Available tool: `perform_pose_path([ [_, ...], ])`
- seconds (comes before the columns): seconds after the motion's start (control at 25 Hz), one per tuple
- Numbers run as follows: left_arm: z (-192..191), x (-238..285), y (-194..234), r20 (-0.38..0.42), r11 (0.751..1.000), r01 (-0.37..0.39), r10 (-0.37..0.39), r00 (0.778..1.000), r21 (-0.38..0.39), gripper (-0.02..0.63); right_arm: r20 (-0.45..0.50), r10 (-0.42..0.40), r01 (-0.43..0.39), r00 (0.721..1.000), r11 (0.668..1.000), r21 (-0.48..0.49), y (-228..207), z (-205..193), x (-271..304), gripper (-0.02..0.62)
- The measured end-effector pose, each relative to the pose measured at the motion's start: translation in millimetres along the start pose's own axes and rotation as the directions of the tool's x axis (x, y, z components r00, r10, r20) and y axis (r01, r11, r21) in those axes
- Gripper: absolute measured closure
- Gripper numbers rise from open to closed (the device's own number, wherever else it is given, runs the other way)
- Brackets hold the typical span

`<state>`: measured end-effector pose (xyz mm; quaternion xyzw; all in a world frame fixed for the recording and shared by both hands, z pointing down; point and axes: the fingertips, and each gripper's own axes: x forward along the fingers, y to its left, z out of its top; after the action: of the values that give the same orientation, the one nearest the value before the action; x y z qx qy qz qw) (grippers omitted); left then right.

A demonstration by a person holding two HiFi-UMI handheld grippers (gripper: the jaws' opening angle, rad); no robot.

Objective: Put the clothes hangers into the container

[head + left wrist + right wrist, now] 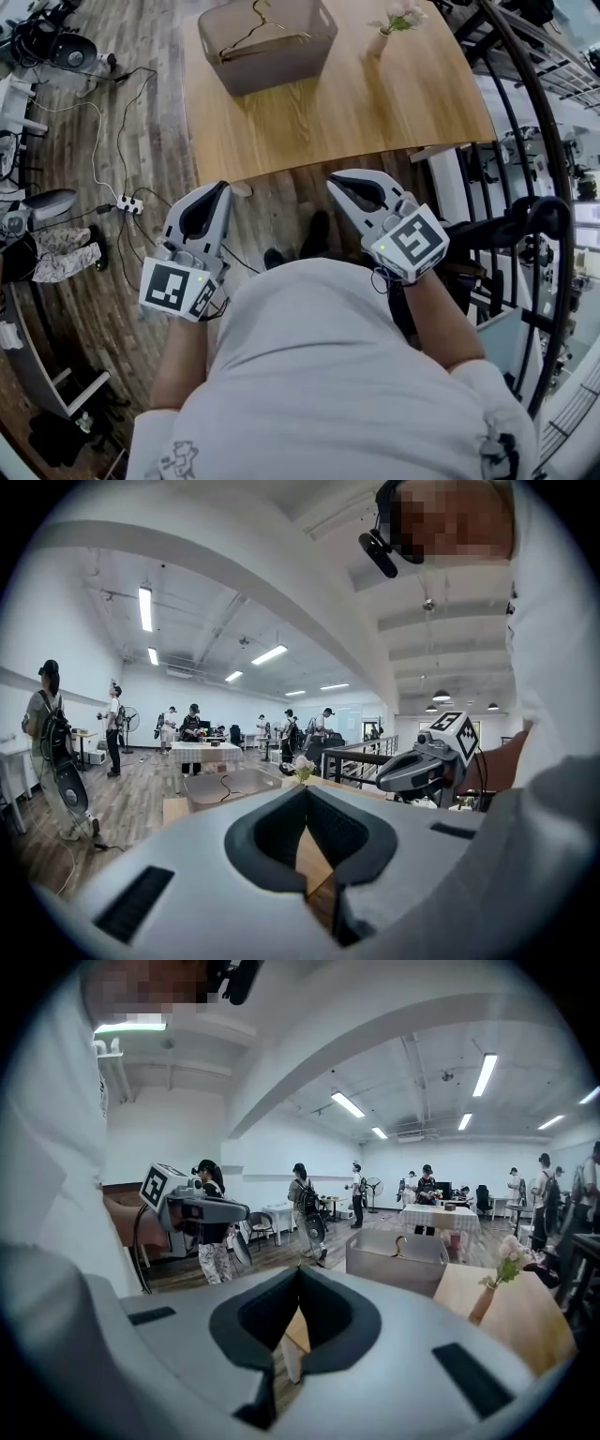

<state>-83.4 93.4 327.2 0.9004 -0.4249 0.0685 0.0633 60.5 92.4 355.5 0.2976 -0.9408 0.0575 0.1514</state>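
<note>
Currently: my left gripper [223,185] and right gripper [333,180], jaws together, empty, off the near edge of the counter [375,108]; container [272,66] holding one clothes hanger [263,34], far-left corner.

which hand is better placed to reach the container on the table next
Left, marginally. Both tools are shut, empty and short of the table, but the left tool points almost straight at the container; from the right tool it sits off to one side.
</note>
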Motion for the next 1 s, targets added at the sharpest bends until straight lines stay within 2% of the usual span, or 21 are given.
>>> perform_pose_path([
  [0.48,-14.6,-73.9,-0.6,0.029,0.999,0.029,-0.030,0.999,0.017,0.600,0.014,-0.058,0.059,0.998,0.998,-0.022,73.9,-10.3,-2.0,0.589],
  [1.0,-25.2,-106.6,3.4,0.055,0.999,0.037,-0.037,0.998,0.009,0.600,0.075,-0.121,0.122,0.990,0.993,-0.003,114.8,-12.7,-5.9,0.589],
])
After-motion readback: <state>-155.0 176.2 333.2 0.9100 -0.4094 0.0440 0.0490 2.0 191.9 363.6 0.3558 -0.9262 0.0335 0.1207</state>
